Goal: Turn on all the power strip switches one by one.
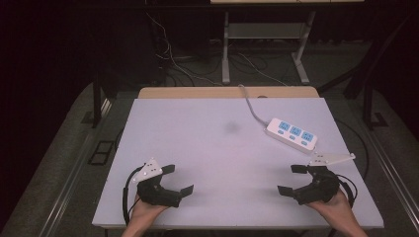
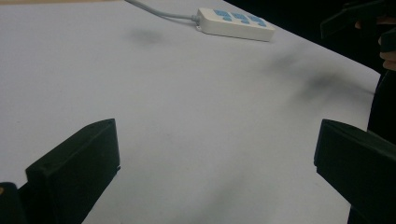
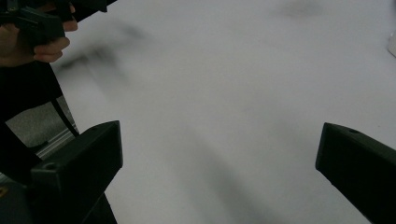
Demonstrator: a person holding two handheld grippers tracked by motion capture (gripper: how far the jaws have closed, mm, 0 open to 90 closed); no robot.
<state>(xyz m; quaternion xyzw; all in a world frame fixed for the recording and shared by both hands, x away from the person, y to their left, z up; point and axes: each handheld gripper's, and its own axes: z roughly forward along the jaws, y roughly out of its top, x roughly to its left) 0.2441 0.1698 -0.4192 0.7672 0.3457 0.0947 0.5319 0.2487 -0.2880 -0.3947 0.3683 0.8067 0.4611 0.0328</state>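
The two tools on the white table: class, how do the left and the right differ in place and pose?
The left tool sits at the table's near left, far from the power strip; the right tool sits near right, just in front of the strip. The left's jaws point right; the right's point left, facing inward. Both are black, hand-held, open and empty.

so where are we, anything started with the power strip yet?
Done: nothing visible. The power strip lies untouched on the white table, far right, its cord running off the back edge. In hand: nothing; the left gripper and the right gripper are both open and empty near the front edge. Left: everything.
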